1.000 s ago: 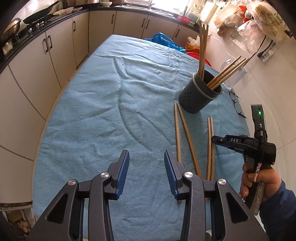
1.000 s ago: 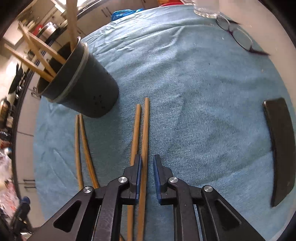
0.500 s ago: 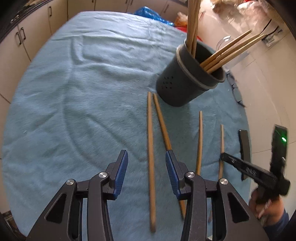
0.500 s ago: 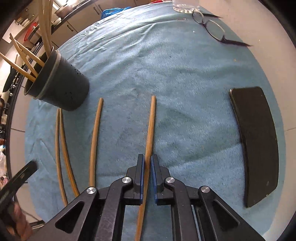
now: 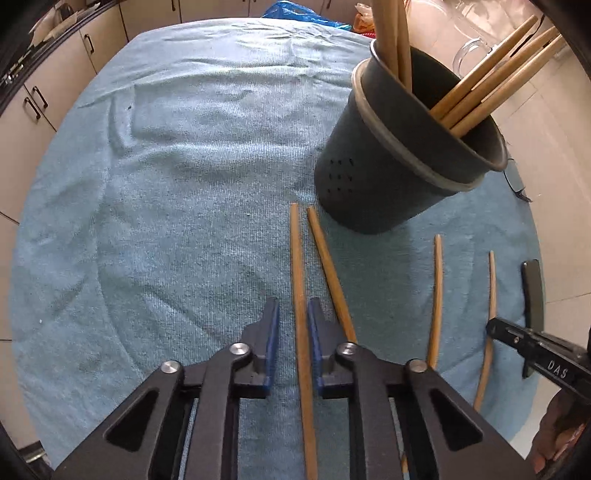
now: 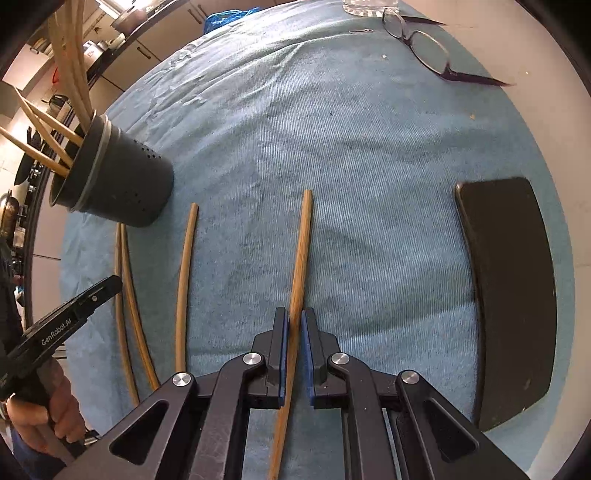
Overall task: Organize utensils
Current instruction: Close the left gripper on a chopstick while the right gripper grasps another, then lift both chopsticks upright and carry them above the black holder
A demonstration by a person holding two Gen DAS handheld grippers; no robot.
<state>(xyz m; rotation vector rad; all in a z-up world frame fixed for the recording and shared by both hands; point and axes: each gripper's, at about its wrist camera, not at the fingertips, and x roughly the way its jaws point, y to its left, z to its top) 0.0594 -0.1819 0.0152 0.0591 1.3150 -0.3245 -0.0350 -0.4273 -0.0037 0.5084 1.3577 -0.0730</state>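
A dark utensil holder (image 5: 388, 177) with several wooden chopsticks stands on the blue towel (image 5: 184, 184). Loose chopsticks lie in front of it. My left gripper (image 5: 293, 317) points down over the leftmost chopstick (image 5: 297, 258). Its jaws are closing around that stick; the right pad touches it and a gap shows at the left pad. A second chopstick (image 5: 328, 266) lies just to its right. My right gripper (image 6: 294, 325) is shut on another chopstick (image 6: 301, 251), which lies apart from a third loose chopstick (image 6: 184, 277). The holder (image 6: 122, 184) is to its far left.
A flat black object (image 6: 509, 295) lies on the towel to the right of my right gripper. Eyeglasses (image 6: 424, 48) and a clear glass (image 6: 369, 5) sit at the far edge. Kitchen cabinets (image 5: 37, 99) run along the left.
My left gripper came down and toward the holder, and its jaws narrowed around the leftmost chopstick. My right gripper shut on one chopstick of a pair and shifted it away from the other.
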